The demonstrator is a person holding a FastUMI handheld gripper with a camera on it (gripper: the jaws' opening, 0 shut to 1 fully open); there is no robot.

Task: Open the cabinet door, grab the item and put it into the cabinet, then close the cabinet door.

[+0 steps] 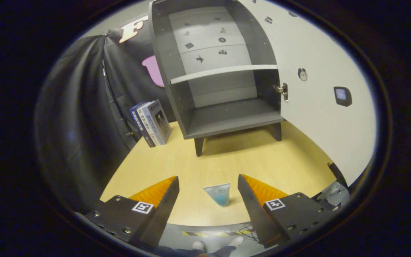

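A small grey cabinet (pixel 223 117) on dark legs stands at the far side of the wooden table (pixel 227 160). Its white door (pixel 319 107) is swung wide open to the right on a metal hinge (pixel 283 91). Inside, a light shelf (pixel 223 73) divides it, and both levels hold nothing. A small pale blue tube (pixel 219 194) stands on its cap near the table's front edge. My gripper (pixel 208 182) is open, with the tube between the two fingers and touching neither.
Several books (pixel 152 123) stand upright against the black cloth wall, left of the cabinet. Below the table's front edge the floor shows, with a striped tape line and a person's shoes (pixel 216 244). Small stickers dot the cabinet's back panel and door.
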